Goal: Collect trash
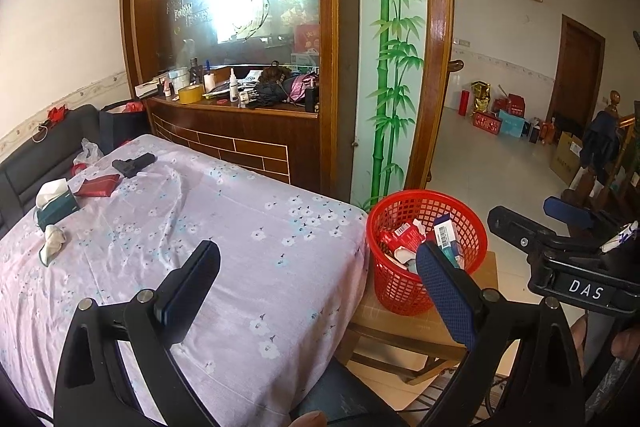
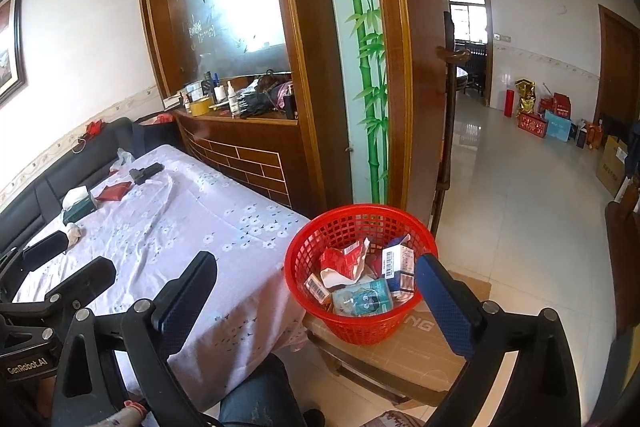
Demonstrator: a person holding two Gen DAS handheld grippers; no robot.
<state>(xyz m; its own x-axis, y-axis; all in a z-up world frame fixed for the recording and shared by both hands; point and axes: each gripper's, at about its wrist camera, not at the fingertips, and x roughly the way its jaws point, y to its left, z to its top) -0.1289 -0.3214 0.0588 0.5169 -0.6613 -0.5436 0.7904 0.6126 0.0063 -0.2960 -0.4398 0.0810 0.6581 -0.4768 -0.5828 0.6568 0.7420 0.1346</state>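
The left gripper (image 1: 320, 287) hangs with its fingers spread wide and nothing between them, over the near edge of the table (image 1: 224, 227). The red basket (image 1: 424, 251) sits just past its right finger, whose blue mesh pad overlaps the basket's rim in the left wrist view. The right gripper (image 2: 316, 291) is likewise wide apart and empty, and the basket (image 2: 356, 267) lies between its fingertips, low and slightly right of centre.

The basket is round, tapered plastic lattice, standing on a flat piece of brown cardboard (image 2: 404, 343) atop a wooden stool. Inside lie crushed cartons: a torn red and white pack (image 2: 344, 261), a white box with a barcode (image 2: 394, 261) and a pale teal packet (image 2: 362, 297) (printed with a cartoon face).

On the table, a thin lilac cloth printed with small white blossoms shows creases. At its far left end rest a green tissue box (image 1: 56, 203), a crumpled white wad (image 1: 52, 239), a flat red packet (image 1: 98, 185) and a black gadget (image 1: 134, 163), all well apart from both grippers.
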